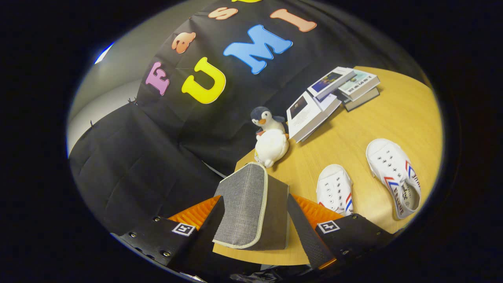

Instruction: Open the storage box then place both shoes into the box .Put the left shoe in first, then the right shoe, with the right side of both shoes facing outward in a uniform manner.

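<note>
My gripper is spread wide around the grey storage box, which sits between my two fingers at the near edge of the wooden table. The box's grey lid, edged with pale piping, faces me; I cannot tell whether either finger actually presses on the box.

Beyond the box, at the table's far edge against the black cloth wall, a plush penguin stands upright. Further along that far edge lies a loose pile of books, some overlapping.

The two white shoes lie on the open tabletop beside the box. The nearer shoe lies just ahead of one of my fingers, its toe pointing away from me. The other shoe lies beside it, apart from it, towards the table's side edge, tilted so its opening shows.
</note>
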### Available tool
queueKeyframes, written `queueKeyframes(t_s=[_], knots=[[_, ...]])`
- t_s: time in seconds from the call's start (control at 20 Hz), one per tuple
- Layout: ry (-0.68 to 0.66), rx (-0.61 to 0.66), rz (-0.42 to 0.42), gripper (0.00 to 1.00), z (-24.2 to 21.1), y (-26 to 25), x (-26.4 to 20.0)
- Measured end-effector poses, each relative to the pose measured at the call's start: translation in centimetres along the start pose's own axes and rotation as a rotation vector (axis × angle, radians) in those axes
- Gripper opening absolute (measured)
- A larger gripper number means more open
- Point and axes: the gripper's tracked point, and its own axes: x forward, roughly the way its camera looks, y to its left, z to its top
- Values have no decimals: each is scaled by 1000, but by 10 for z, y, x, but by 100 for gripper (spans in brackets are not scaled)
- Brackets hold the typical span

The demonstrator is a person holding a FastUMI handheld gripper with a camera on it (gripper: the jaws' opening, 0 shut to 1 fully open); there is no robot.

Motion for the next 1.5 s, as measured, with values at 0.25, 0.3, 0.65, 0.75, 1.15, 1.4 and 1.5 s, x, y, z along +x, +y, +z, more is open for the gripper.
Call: queueKeyframes(t_s=[0.25,0.3,0.65,0.75,1.15,1.4,1.5], knots=[[109,156,75,97,-32,3,15],[129,190,87,97,-40,2,18],[204,400,134,97,-67,-2,38],[225,434,142,97,-77,-4,45],[307,465,174,72,-106,10,64],[310,445,169,60,-104,12,63],[311,432,176,45,-100,14,60]])
